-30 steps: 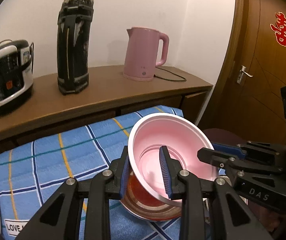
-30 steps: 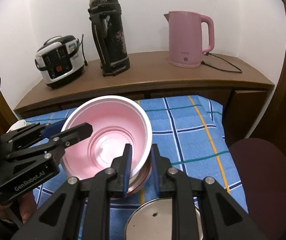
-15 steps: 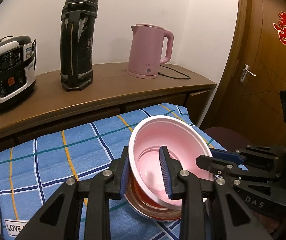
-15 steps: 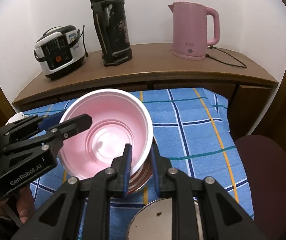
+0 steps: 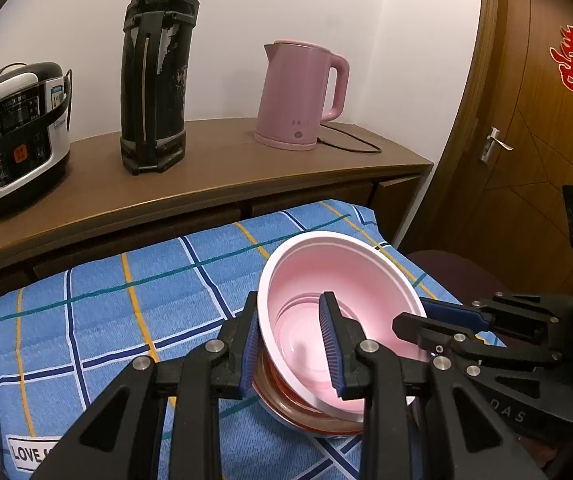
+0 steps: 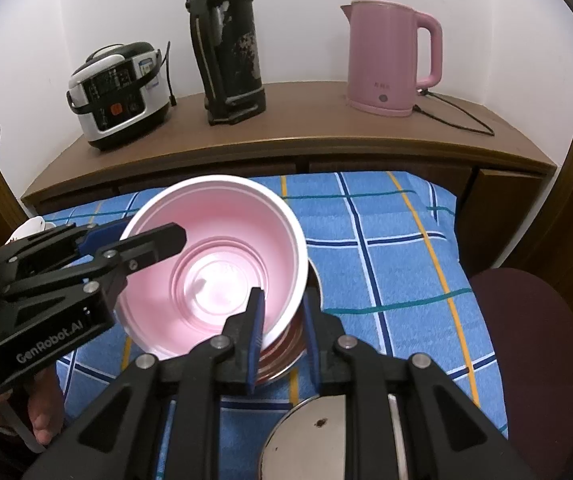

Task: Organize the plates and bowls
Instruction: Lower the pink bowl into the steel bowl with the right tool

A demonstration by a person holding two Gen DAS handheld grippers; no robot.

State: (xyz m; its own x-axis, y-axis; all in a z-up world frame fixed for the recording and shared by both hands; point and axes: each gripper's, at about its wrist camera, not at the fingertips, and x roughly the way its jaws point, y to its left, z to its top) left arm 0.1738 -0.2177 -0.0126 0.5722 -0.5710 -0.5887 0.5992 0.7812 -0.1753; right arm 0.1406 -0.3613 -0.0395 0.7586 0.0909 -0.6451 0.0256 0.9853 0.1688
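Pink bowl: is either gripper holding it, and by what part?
Both. The left gripper and right gripper each pinch the pink bowl by its rim, on opposite sides.

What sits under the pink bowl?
Under the pink bowl sits a metal bowl with a reddish inside; only its near rim and wall show. The pink bowl covers the rest.
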